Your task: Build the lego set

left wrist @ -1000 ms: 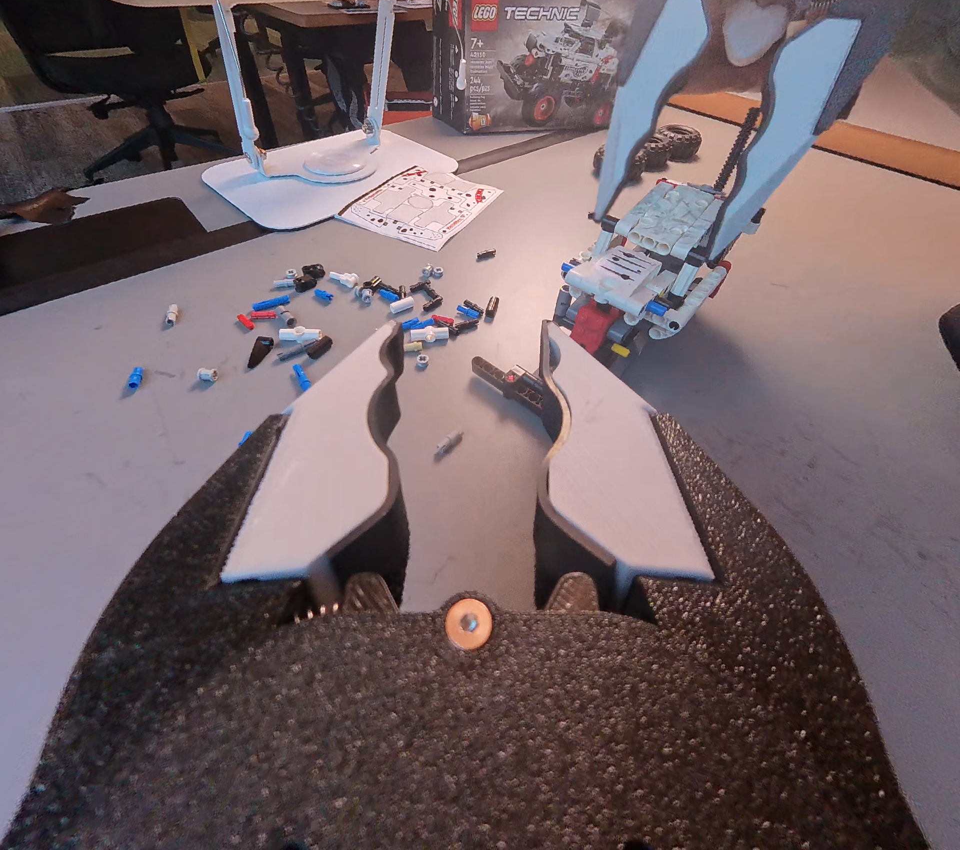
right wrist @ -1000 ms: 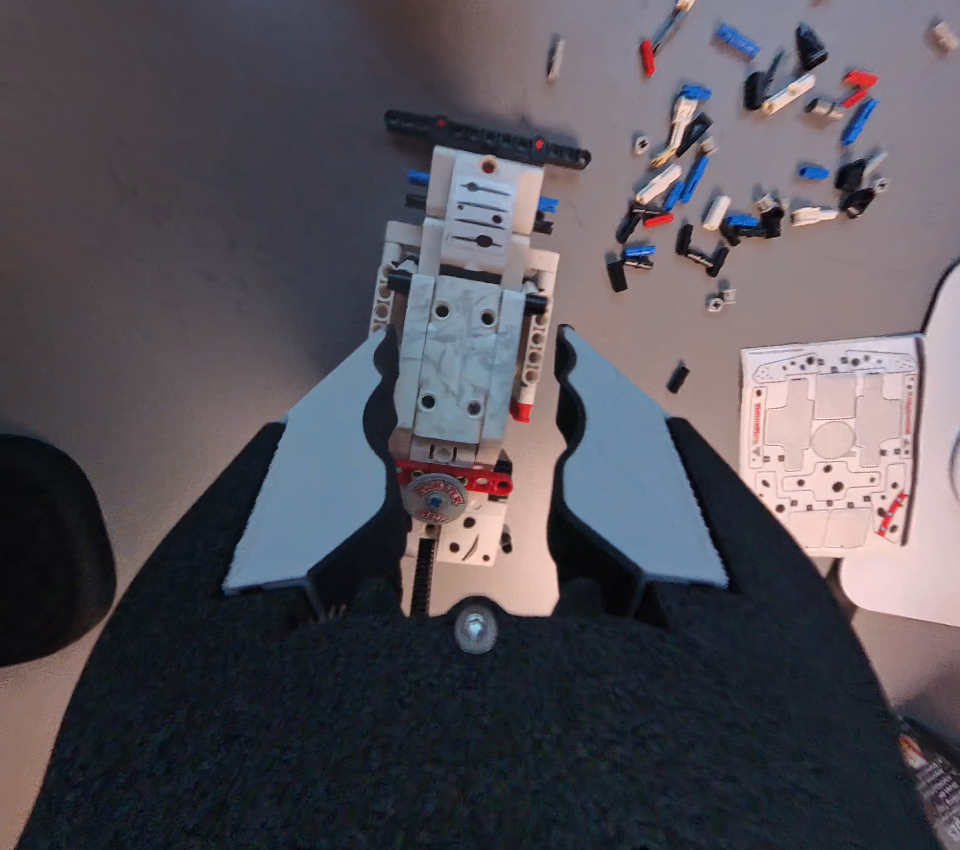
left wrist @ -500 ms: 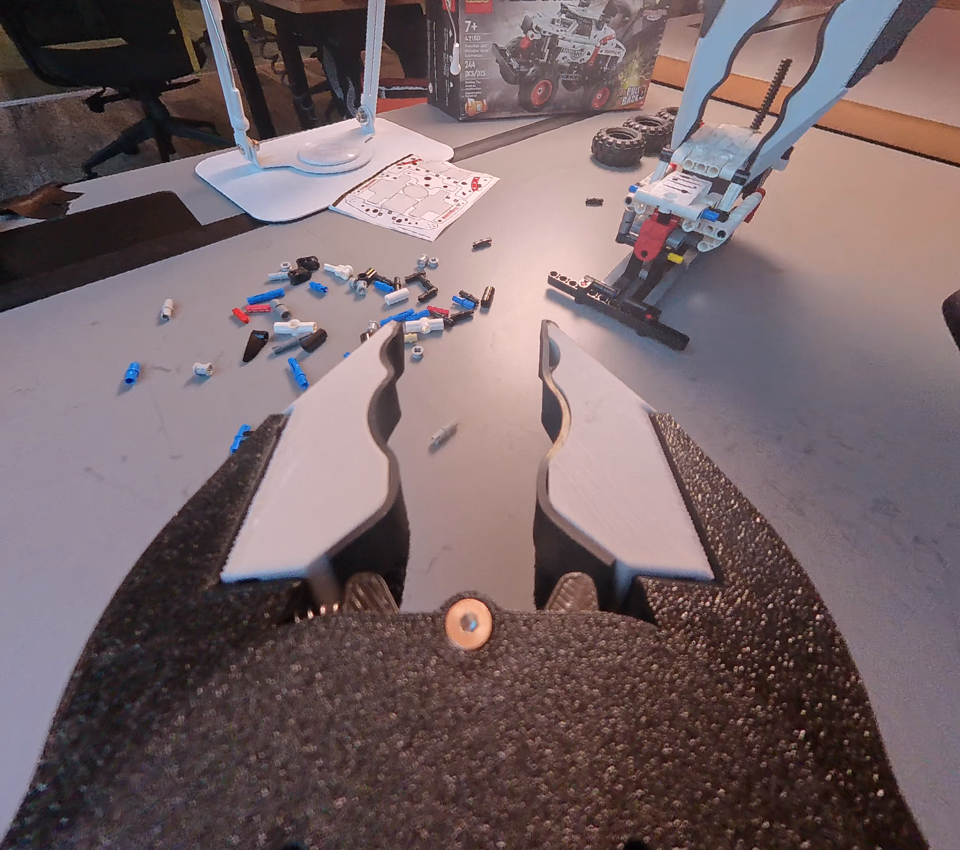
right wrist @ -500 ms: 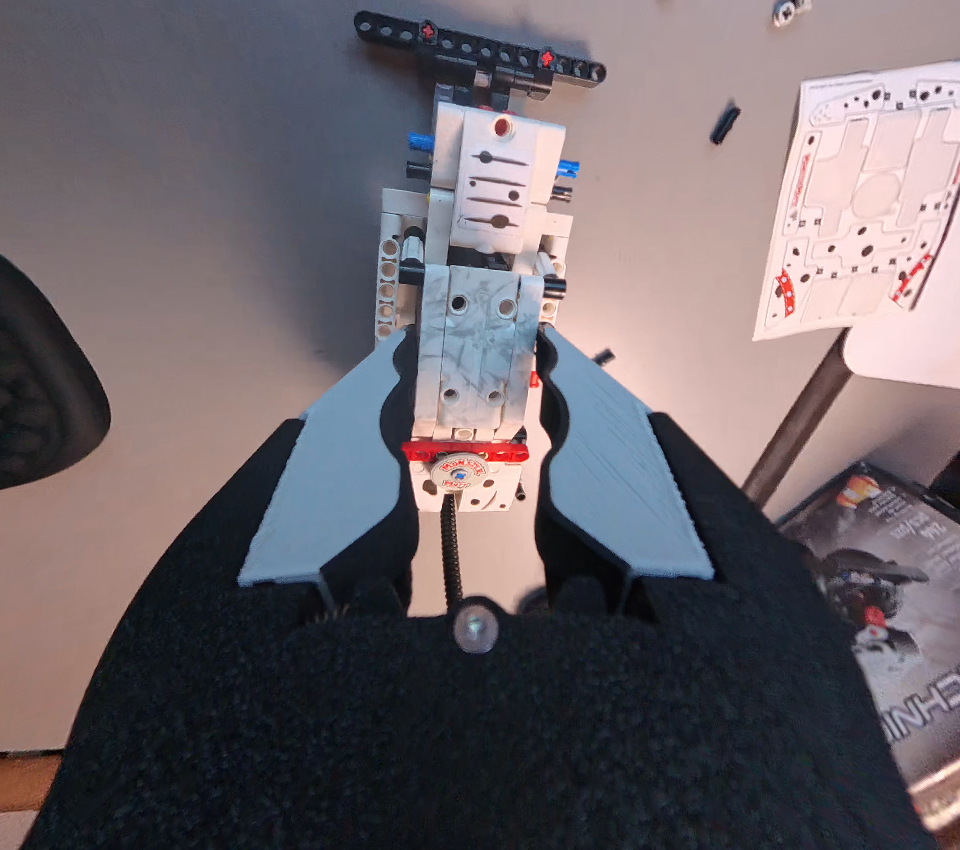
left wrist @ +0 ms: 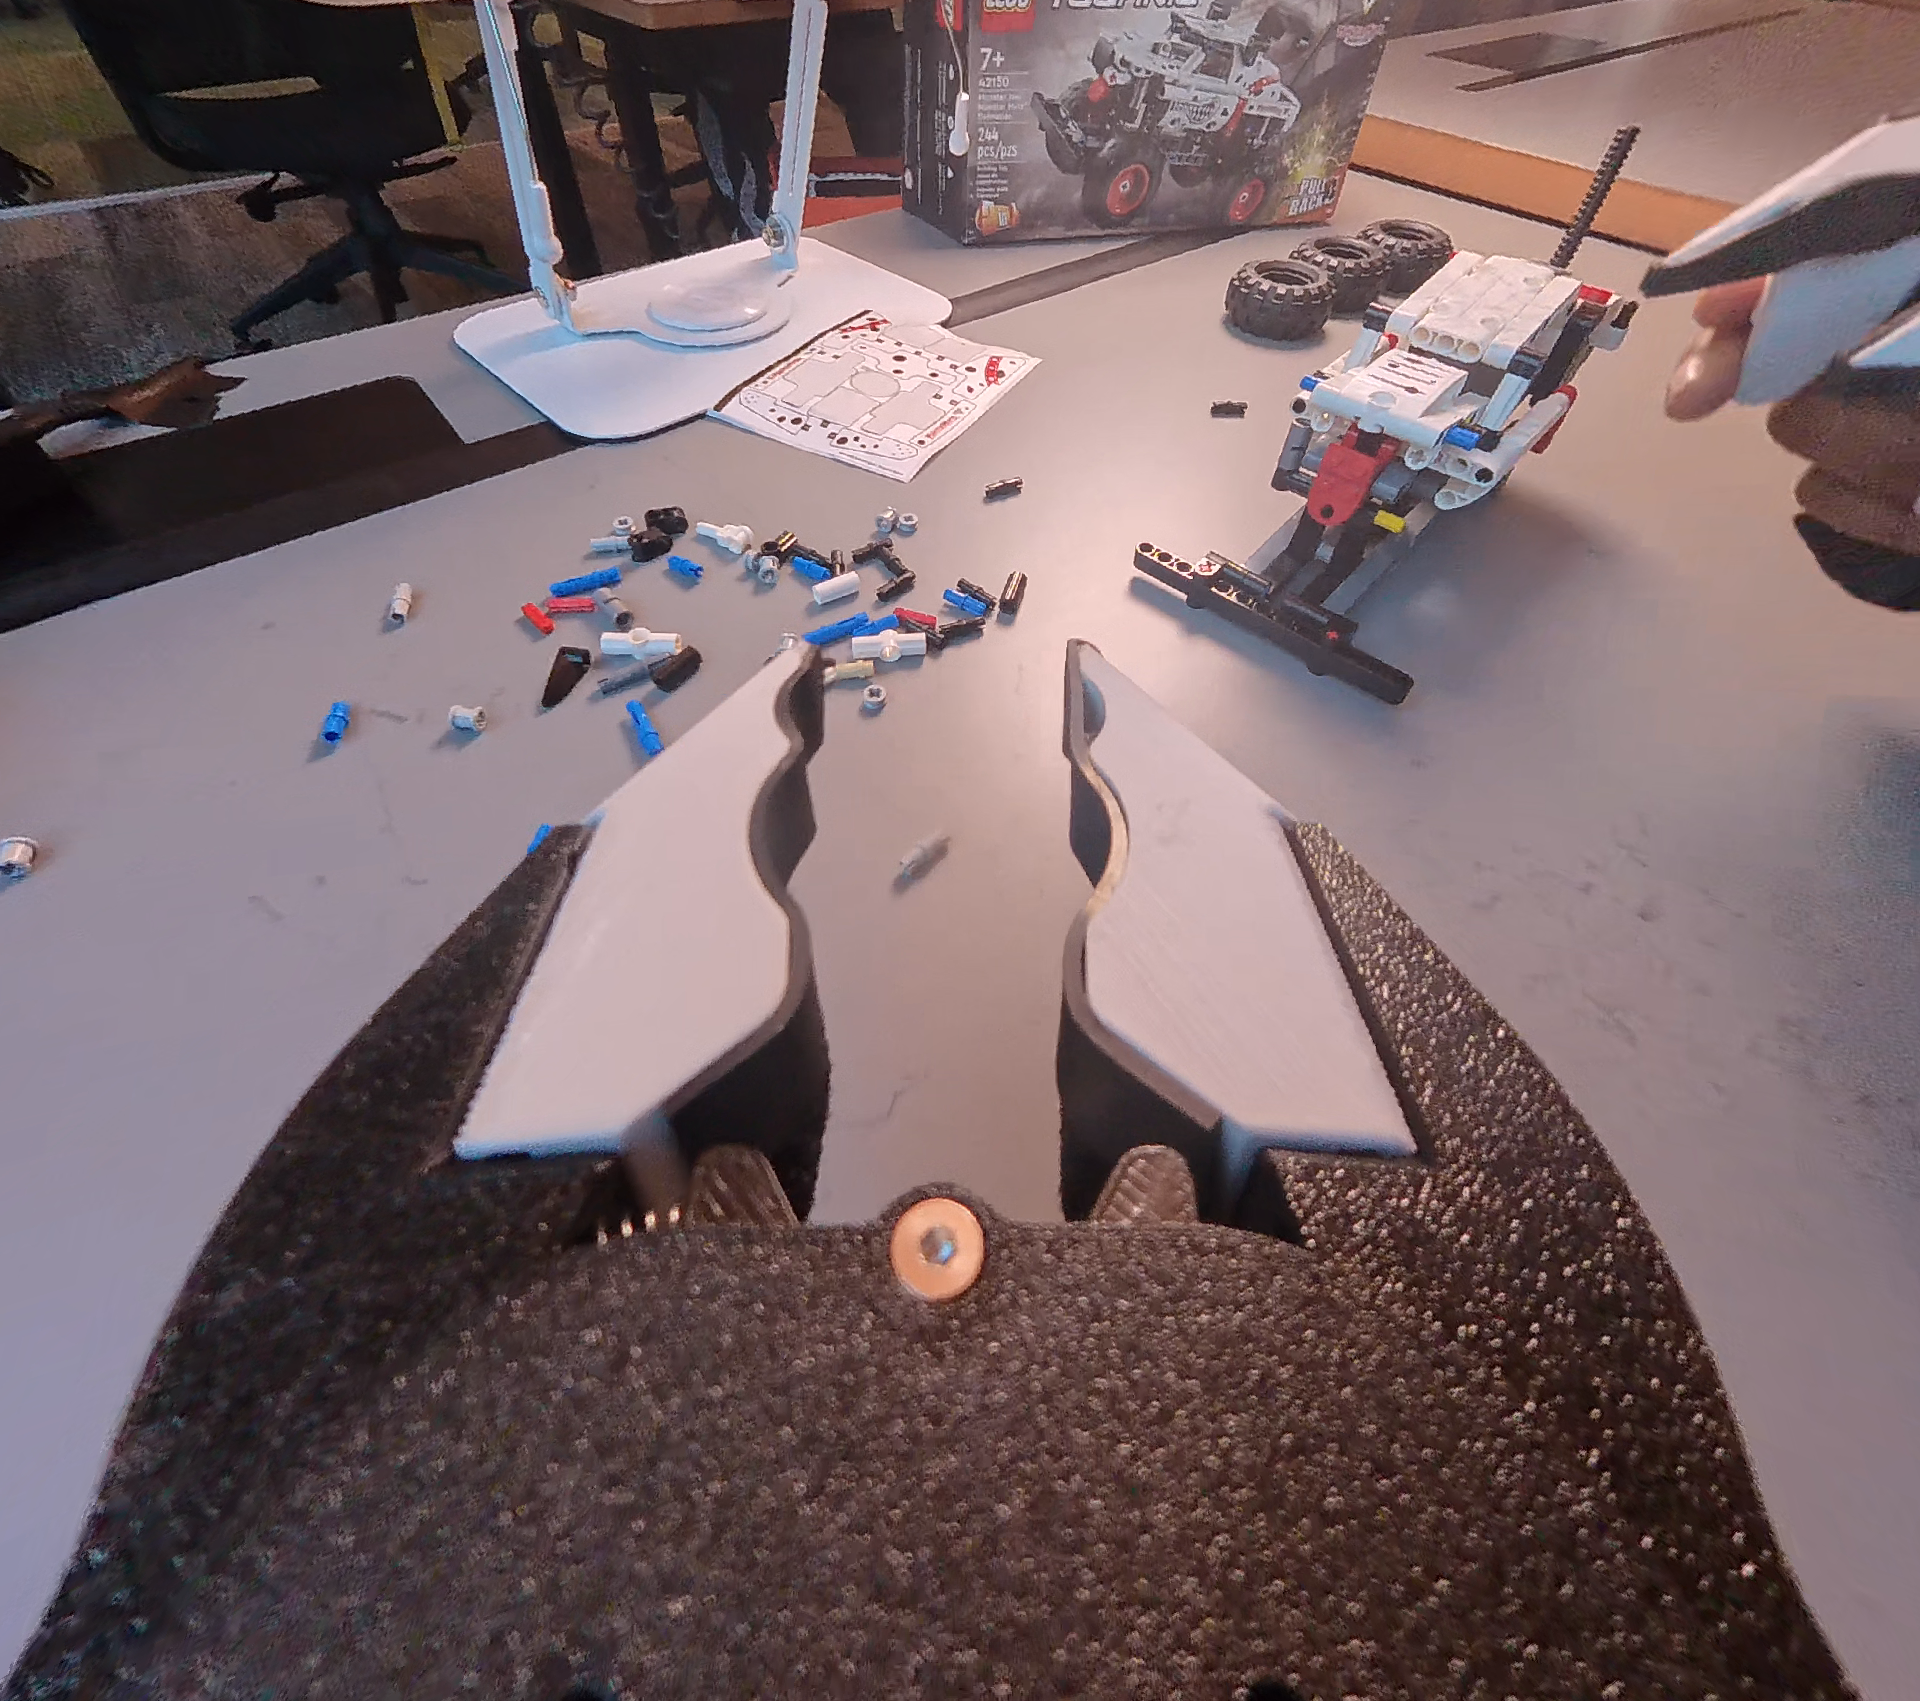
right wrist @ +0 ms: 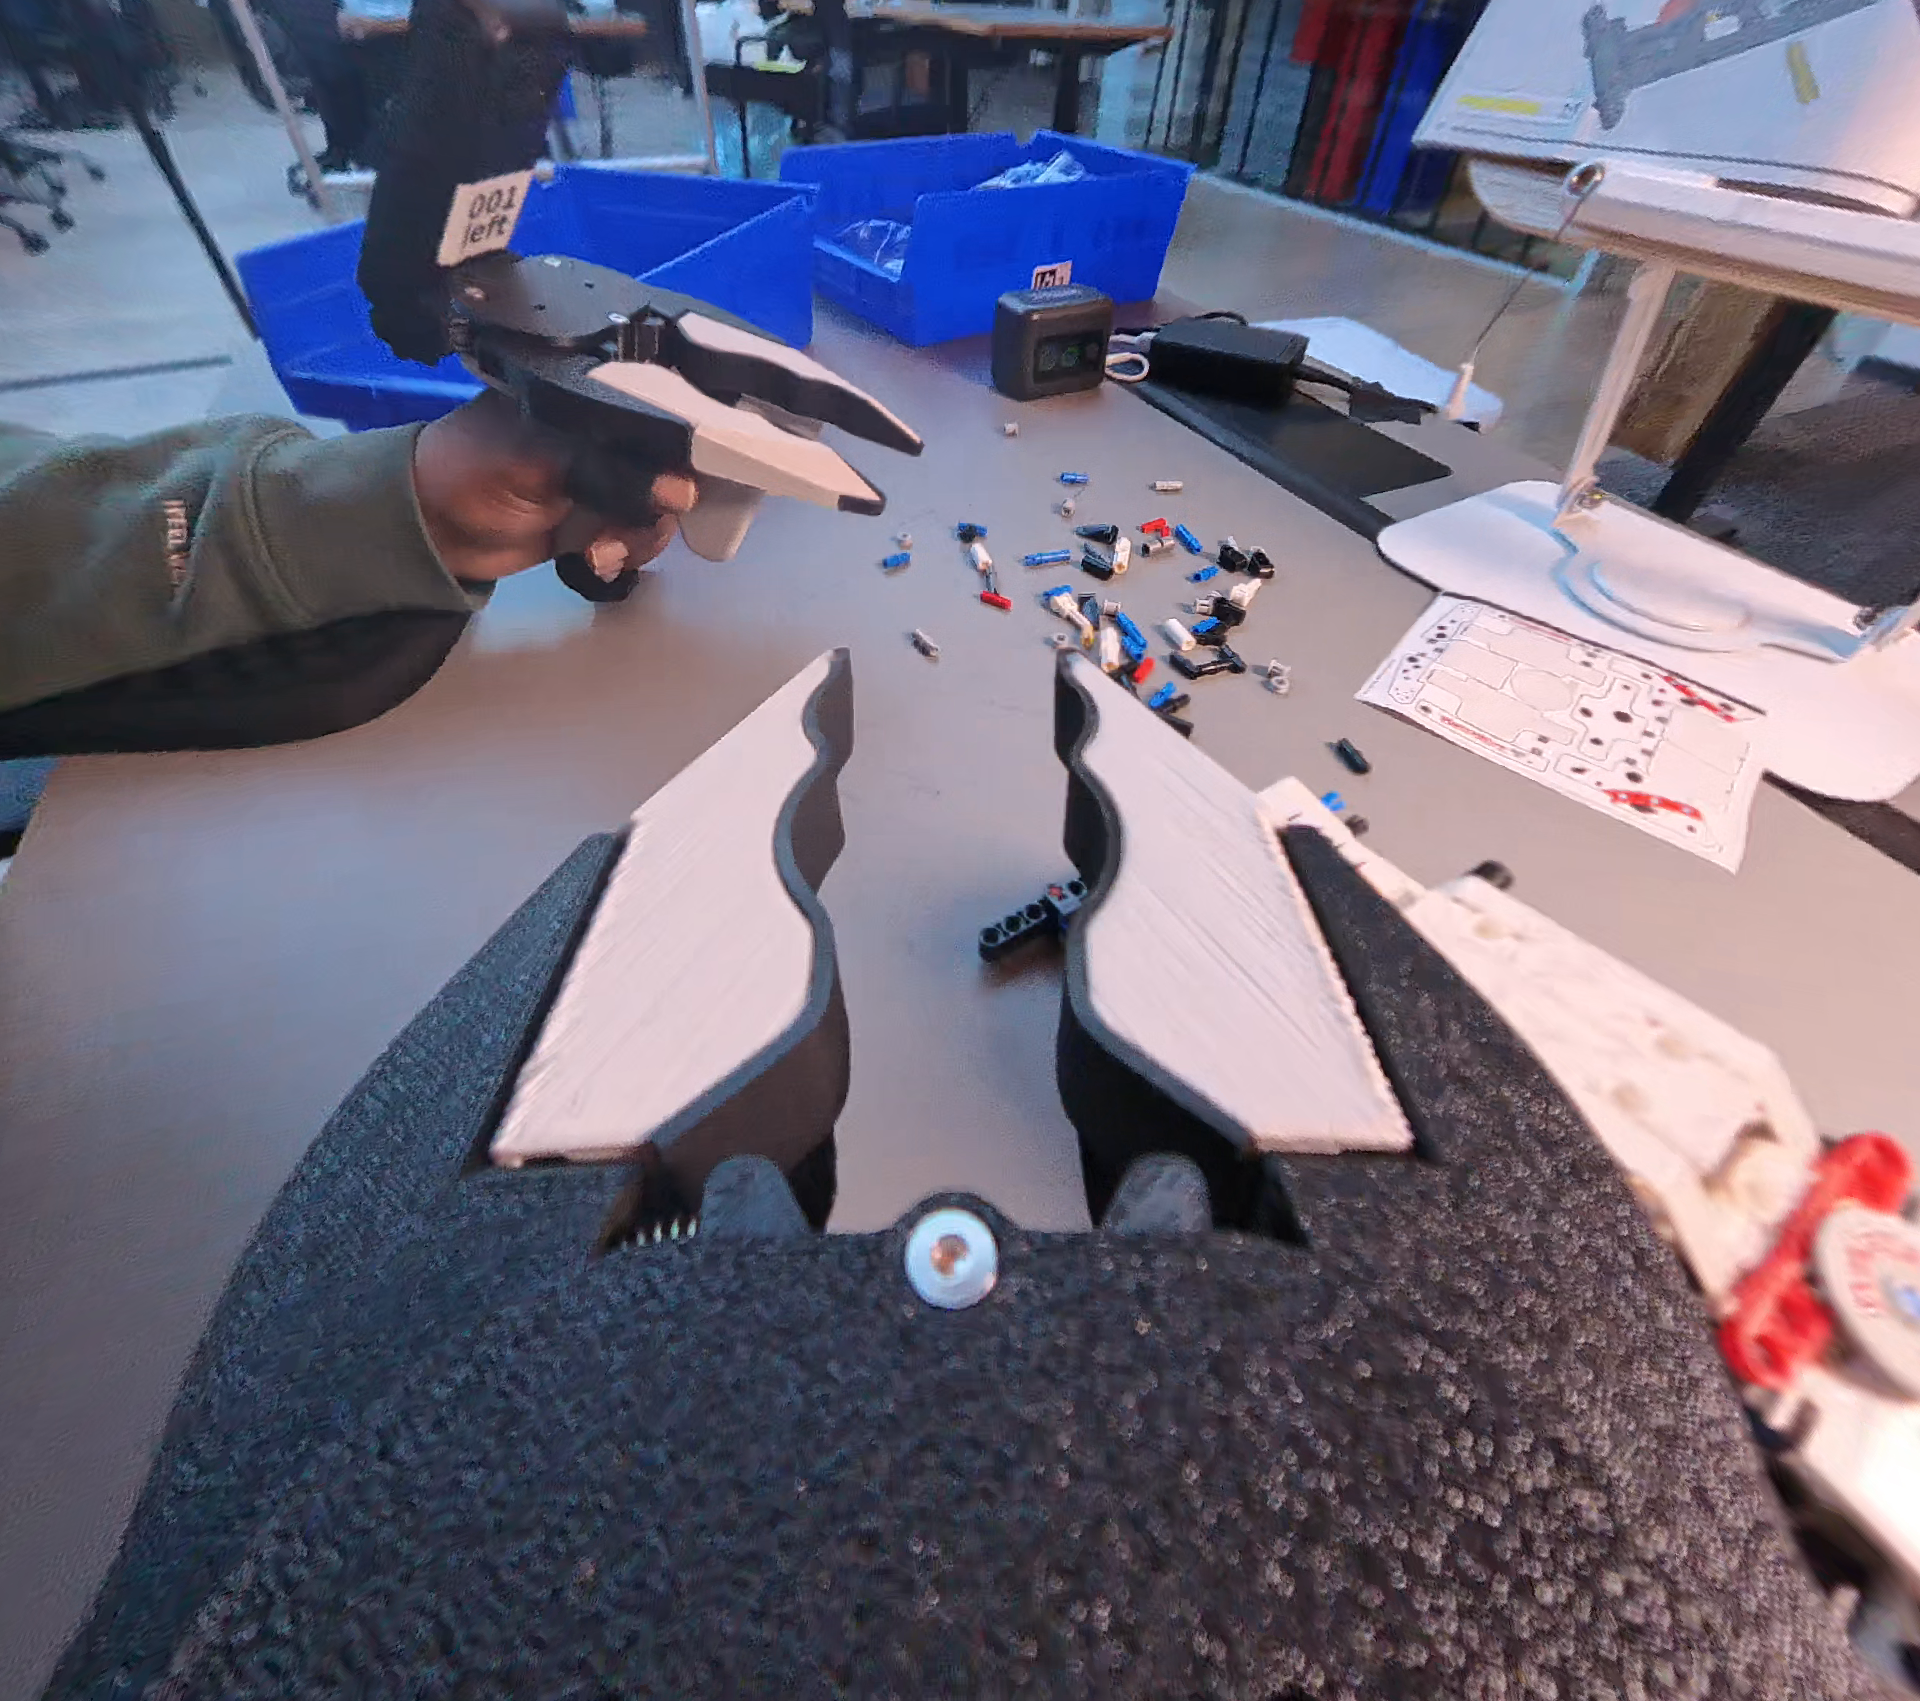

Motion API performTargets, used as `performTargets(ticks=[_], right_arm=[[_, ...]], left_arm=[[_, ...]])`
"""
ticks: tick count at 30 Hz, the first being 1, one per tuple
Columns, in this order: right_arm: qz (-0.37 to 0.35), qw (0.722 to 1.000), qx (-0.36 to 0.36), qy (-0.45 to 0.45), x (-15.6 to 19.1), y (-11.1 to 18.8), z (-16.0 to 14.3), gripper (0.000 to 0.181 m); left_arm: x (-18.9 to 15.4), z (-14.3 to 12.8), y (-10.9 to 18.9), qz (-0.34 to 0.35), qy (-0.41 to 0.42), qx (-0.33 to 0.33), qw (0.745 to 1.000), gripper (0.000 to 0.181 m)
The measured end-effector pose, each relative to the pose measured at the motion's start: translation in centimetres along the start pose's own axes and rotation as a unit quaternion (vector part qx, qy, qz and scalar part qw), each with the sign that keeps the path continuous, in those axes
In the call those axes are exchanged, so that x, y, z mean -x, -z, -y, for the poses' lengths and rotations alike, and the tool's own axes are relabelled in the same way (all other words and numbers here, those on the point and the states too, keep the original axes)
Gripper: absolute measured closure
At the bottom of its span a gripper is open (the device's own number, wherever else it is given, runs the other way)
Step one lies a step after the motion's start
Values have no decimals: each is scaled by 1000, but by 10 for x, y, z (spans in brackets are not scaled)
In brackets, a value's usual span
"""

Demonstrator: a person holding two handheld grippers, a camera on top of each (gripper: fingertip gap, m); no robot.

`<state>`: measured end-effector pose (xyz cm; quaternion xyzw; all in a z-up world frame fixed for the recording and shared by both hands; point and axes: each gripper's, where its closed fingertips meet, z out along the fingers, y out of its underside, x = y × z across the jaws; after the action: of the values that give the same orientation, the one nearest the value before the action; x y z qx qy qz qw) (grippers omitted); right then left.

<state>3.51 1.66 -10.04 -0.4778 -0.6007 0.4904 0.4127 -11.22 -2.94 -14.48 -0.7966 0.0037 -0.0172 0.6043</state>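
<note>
- On the grey tabletop (left wrist: 1558, 872) the half-built white, black and red Lego truck chassis (left wrist: 1434, 394) stands free, nose towards a long black studded beam at its front; nothing grips it.
- The right gripper (right wrist: 951, 680) hangs just beside the chassis with its white-faced jaws spread and nothing between them; in its own view the model sits close against its right side, and only an end of the black beam (right wrist: 1029, 919) shows in the gap.
- The left gripper (left wrist: 940, 664) hovers low, jaws likewise parted and empty, pointing at the scatter of small blue, black, white and red pins and connectors (left wrist: 790, 602).
- A single small grey pin (left wrist: 922, 854) lies on the tabletop in the gap between the left gripper's fingers, its long axis slanting across the opening.
- The loose parts lie straight ahead of the left gripper, so that hand looks better placed to fetch the next piece, while the right is nearer the chassis.
- Three black rubber tyres (left wrist: 1335, 275) wait behind the model, unfitted, so much of the build seems left.
</note>
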Motion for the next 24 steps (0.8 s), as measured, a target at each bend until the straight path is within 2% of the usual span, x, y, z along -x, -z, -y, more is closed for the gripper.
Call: performTargets(ticks=[2,7,10,12,18,24], right_arm=[[-32,999,-40,-6,-1,-3,-7,150],[-48,996,-68,13,-6,0,-6,163],[-45,997,-57,9,-4,-3,-14,164],[-48,997,-48,36,-2,-4,-15,165],[-37,995,-20,90,9,-6,-22,166],[-37,994,-3,104,9,-5,-28,166]], left_arm=[[9,-4,1,20,-6,13,1000,136],[33,-25,2,49,-5,85,995,147],[39,-45,-2,40,-10,145,989,156],[46,-53,-6,47,-23,167,985,160],[75,-60,-24,67,-58,215,973,159],[80,-66,-36,21,-80,240,967,158]])
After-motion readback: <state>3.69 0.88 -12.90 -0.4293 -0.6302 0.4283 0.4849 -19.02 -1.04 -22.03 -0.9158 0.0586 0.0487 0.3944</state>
